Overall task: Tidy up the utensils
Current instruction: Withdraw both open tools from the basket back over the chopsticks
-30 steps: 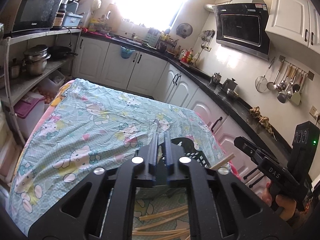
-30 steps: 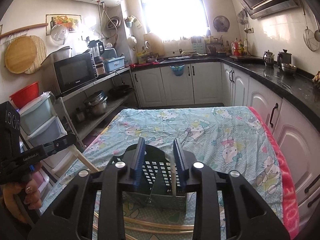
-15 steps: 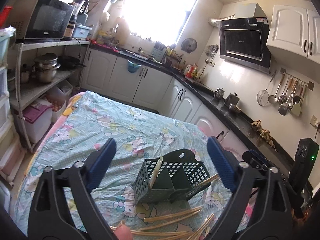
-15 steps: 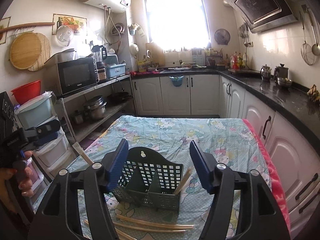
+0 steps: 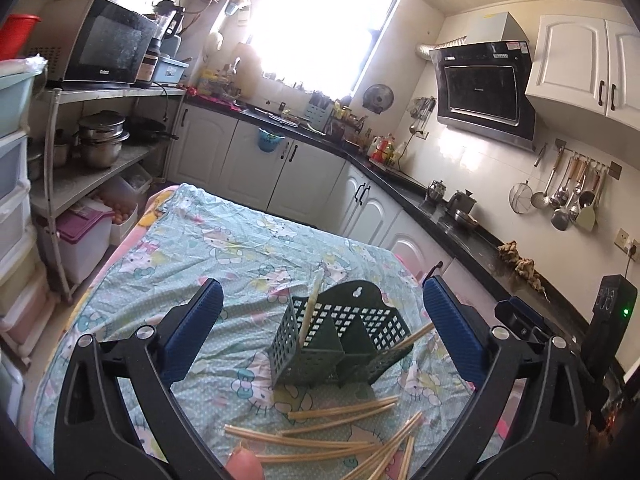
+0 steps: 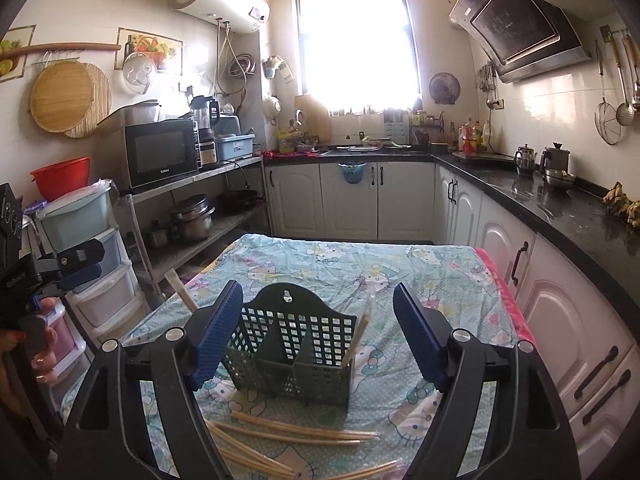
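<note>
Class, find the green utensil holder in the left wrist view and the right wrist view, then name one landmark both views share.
Left wrist view: green utensil holder sits lower centre, on the cartoon cloth.
Right wrist view: it sits lower centre, a chopstick leaning in its right compartment.
Shared landmark: the bright window.

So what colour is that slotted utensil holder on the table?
Dark green holder, clearest in the right wrist view.

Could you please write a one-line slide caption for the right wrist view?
Right gripper opening, empty, before a green utensil caddy holding one chopstick; loose chopsticks lie in front.
</note>
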Available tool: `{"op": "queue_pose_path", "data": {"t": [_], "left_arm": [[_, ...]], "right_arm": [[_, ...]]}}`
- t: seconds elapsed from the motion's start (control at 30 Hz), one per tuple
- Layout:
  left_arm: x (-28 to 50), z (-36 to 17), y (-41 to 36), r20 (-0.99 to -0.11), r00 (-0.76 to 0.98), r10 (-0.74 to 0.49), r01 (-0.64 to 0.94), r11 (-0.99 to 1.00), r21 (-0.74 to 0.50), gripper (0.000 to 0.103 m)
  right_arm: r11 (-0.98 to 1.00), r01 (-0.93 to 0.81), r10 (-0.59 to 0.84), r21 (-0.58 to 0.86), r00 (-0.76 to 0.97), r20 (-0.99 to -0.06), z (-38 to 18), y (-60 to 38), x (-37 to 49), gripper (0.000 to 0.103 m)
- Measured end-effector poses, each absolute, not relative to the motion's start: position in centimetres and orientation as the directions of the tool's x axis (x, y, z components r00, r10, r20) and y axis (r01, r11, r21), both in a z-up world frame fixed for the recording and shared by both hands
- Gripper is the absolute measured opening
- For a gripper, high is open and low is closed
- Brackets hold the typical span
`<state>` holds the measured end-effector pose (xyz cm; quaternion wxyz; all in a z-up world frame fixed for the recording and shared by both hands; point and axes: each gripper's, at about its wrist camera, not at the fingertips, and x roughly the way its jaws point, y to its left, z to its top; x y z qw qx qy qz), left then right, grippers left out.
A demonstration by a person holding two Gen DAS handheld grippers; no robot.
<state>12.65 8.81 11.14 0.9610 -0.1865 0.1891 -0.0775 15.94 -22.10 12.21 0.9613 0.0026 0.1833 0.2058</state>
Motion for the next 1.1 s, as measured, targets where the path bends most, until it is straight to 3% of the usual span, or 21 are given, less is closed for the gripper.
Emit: {"op": "queue_pose_path", "data": {"t": [0.57,1.1], "left_arm": [[9.8,8.9,7.5,-0.366,0.908,-0.203,0.067,0.933,-0.354,0.092],[9.6,4.0,6.6,-0.489,0.847,-0.210,0.040,0.941,-0.335,0.092]], "right_arm": [[0.907,-0.417,0.409,0.059,0.836,-0.367,10.5,-21.8,12.0,0.080],[0.913,-0.403,0.388,0.066,0.807,-0.445,7.2,-22.0,11.2,0.081]]}}
